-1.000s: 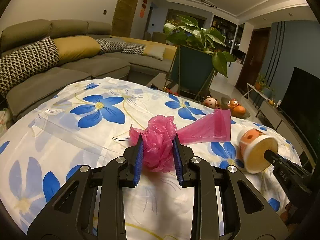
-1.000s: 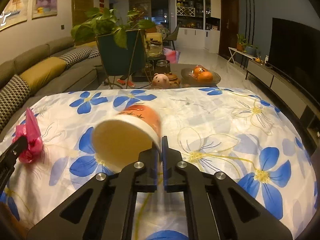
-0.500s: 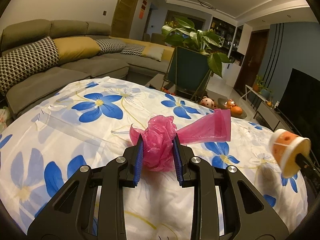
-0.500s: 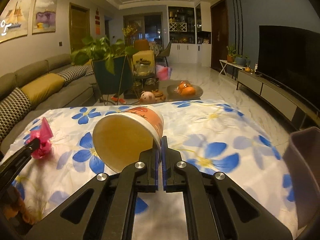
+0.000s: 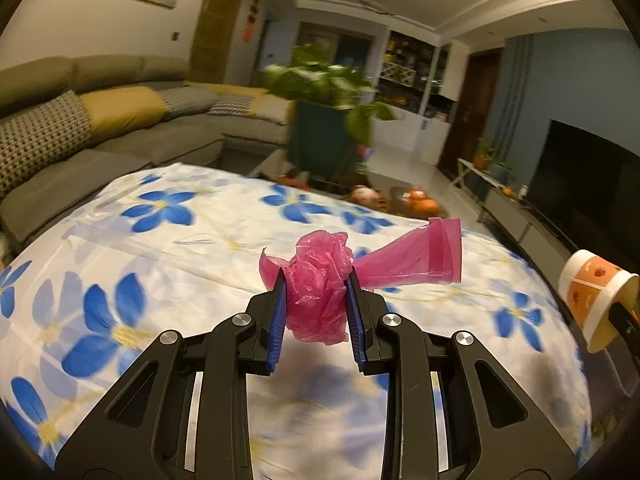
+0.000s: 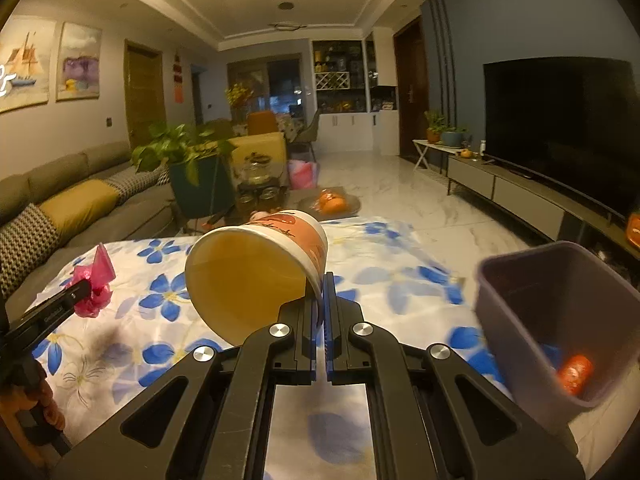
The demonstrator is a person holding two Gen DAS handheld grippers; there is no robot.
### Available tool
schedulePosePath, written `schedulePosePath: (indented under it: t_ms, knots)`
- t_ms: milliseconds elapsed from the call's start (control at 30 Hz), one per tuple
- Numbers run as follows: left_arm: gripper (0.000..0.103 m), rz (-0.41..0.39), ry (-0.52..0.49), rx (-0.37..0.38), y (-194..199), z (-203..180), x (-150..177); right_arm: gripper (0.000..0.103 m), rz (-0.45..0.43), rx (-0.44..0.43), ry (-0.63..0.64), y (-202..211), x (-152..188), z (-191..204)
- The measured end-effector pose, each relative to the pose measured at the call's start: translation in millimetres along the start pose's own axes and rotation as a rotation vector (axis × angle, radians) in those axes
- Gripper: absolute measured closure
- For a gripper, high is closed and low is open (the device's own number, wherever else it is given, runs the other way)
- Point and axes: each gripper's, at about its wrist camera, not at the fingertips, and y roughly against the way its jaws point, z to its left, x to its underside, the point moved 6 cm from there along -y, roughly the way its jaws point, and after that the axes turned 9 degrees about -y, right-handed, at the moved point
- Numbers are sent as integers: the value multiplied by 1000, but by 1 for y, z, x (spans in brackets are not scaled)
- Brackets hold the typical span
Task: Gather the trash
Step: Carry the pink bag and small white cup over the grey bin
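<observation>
A floral-clothed tabletop (image 5: 192, 248) fills a living room with sofa (image 5: 100, 132). Left claw (image 5: 316, 300) pinches a crumpled pink bag (image 5: 320, 284); right claw (image 6: 319, 304) pinches a tilted paper cup (image 6: 256, 268) by its rim.

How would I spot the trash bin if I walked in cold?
Find the table with the blue-flowered cloth. Off its right side, toward the TV, sits the bin: a dull purple, square-mouthed tub with an orange scrap inside, unlike the round orange-printed paper cup held nearby.
</observation>
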Motion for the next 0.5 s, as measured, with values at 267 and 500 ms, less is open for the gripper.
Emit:
schedulePosePath:
  t_ms: [267,500]
  knots:
    - [77,-32,-150,196,30,-121,-6,99,-55,102,-72,37,-8,-81]
    - [77,-49,-272,407,48,-247,-2,99,-132,272,-163,70,-20,-175]
